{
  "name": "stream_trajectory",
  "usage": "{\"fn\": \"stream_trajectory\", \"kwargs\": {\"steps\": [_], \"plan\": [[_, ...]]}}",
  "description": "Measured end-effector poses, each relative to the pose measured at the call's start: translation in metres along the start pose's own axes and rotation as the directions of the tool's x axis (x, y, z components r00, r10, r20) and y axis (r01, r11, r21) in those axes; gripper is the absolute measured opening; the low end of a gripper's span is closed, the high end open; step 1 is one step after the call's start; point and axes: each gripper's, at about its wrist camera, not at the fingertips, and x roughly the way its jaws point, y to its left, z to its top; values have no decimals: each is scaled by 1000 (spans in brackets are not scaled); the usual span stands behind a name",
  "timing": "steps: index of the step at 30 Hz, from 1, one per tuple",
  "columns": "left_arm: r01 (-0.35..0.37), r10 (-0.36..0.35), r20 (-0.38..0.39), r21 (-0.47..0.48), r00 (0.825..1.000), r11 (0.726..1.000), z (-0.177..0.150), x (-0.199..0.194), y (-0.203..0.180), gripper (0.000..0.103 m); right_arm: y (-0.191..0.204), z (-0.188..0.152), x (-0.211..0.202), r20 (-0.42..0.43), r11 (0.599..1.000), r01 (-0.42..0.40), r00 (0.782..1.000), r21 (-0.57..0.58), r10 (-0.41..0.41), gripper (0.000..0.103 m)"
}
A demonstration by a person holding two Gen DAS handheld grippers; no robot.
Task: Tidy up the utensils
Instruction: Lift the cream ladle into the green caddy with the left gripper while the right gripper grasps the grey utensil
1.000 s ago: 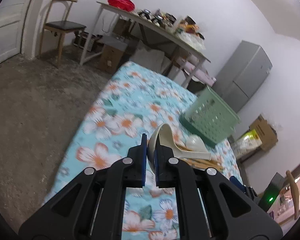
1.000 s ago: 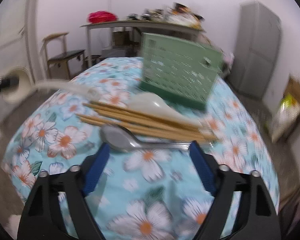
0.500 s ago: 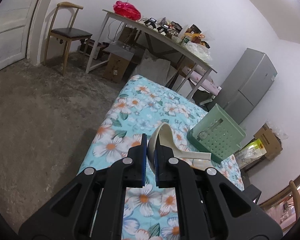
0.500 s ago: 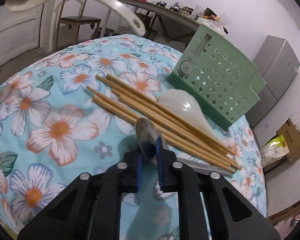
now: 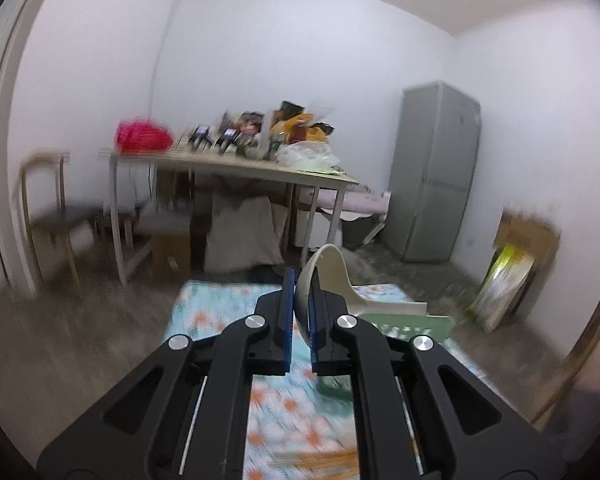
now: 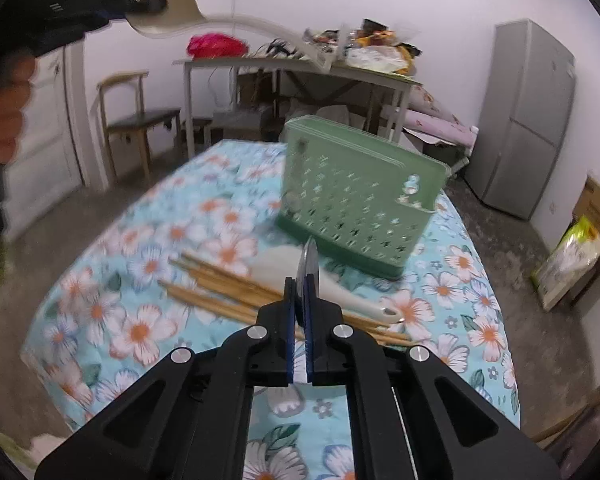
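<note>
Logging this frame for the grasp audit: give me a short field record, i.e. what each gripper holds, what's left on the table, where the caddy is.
left gripper: shut on cream ladle, held by its bowl, lifted above the table
right gripper: just closed, shut on metal spoon, bowl edge-on between the pads
on tablecloth: wooden chopsticks, white spoon lying across them
green caddy: upright, beyond the chopsticks
caddy contents: one utensil handle shows through the holes, otherwise unclear
</note>
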Motion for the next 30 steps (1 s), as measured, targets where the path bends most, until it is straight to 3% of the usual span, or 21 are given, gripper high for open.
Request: {"fn": "stream_trajectory", "kwargs": {"steps": [4,8,11,15,18,20,22,23,26,27,30], "plan": [[-76,80,-12,197,997,977,4,31,-40,5,-22,4,-5,16,998,-16,1000,68,15,4],[-154,164,1,350,986,924,0,54,-69,5,-30,5,-5,26,996,-32,999,77,30,4],[-197,223,-2,464,975,863,-6,72,-89,5,-35,5,-6,39,995,-50,998,86,47,4],[-218,266,-2,568,964,794,-11,88,-108,5,-40,5,-5,48,992,-69,997,102,64,4],[-198,276,-39,601,960,774,-13,103,-116,5,-42,3,-5,58,990,-76,996,115,70,4],[-171,276,-87,601,957,781,-14,113,-119,7,-44,1,-7,65,988,-87,995,131,79,4],[-136,261,-148,563,954,815,-13,123,-113,9,-46,0,-8,73,985,-94,994,141,85,4],[-121,252,-177,538,951,834,-11,127,-111,14,-47,0,-9,76,985,-98,993,144,88,4],[-99,218,-242,425,946,900,-7,136,-97,41,-53,-1,-10,82,981,-111,992,156,100,4],[-91,199,-258,376,945,922,-5,138,-92,44,-55,-2,-9,84,980,-116,991,161,103,4],[-77,161,-272,294,949,953,-1,136,-84,50,-59,-2,-9,88,978,-124,990,170,110,4]]}}
